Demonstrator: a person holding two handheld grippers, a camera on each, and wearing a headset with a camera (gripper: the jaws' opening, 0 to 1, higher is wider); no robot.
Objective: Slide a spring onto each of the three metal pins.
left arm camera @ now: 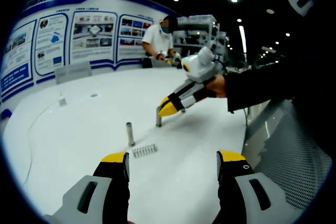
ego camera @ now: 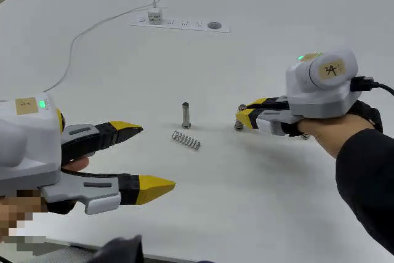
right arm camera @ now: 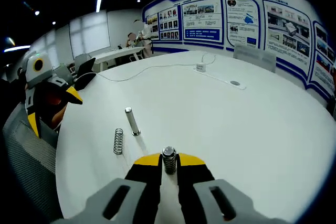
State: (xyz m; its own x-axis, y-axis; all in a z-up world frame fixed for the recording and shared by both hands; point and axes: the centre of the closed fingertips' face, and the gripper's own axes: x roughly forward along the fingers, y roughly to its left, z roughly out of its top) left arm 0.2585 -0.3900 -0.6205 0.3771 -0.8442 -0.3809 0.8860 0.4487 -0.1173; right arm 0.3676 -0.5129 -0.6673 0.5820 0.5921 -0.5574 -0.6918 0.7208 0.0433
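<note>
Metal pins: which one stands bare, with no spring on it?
The bare pin standing alone mid-table, beside the loose spring lying flat. Its shaft is smooth; the other pin, between the right hand-held gripper's tips, wears coils.

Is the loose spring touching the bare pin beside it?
Apart. The right gripper view shows white table between the loose spring and the bare pin.

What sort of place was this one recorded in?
Probably an office showroom or meeting hall: a large white tabletop with a white built-in socket strip, and blue-and-white printed display boards along the wall.
</note>
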